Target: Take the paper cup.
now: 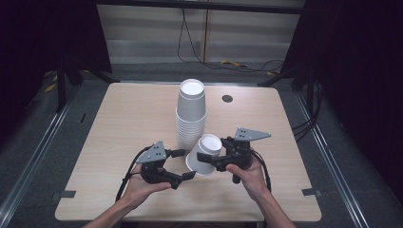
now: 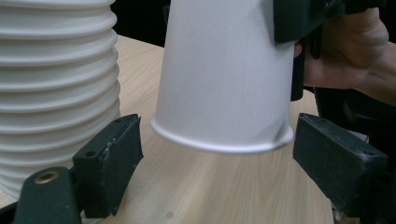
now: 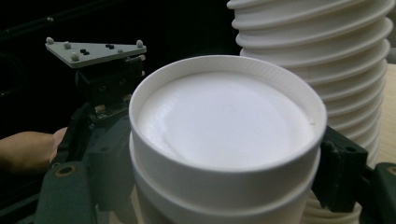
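Nearest, the left gripper is held with jaws apart, flanking the rim of an inverted paper cup clamped by the right gripper above the table. Just behind, the cup stack is seen.

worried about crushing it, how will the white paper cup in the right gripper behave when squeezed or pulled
The paper cup looks thin-walled and light, so it probably dents under a hard squeeze. Its smooth tapered side may slip through the fingers. It seems to be two nested cups, so one might slide off.
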